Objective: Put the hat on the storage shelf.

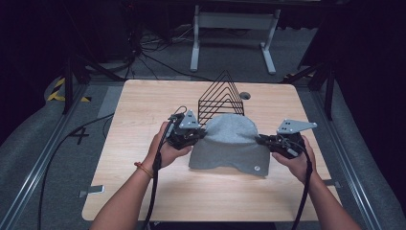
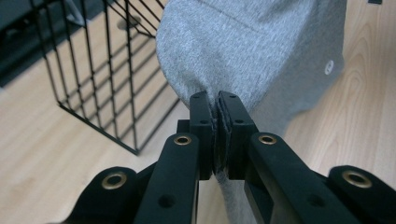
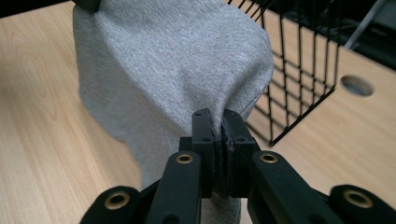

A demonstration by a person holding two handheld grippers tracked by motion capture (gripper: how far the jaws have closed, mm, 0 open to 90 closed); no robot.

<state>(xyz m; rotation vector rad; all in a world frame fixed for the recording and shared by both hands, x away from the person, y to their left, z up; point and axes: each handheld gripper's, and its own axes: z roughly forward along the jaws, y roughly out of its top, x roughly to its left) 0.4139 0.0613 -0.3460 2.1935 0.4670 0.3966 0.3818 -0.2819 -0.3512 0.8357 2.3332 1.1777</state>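
Soft grey garment [image 1: 230, 143] with small white logo hangs bunched; both tongs clamp its edges.

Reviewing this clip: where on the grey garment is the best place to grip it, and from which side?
Grip the grey garment at its two side edges, one gripper from each side, as the left gripper and right gripper do here. It is limp cloth, so pinching both edges keeps it spread and hanging flat in front of the wire rack.

Grey cloth [image 1: 230, 141] (small white round mark), black wire rack [image 1: 220, 98], pale wood-grain table [image 1: 143, 110]
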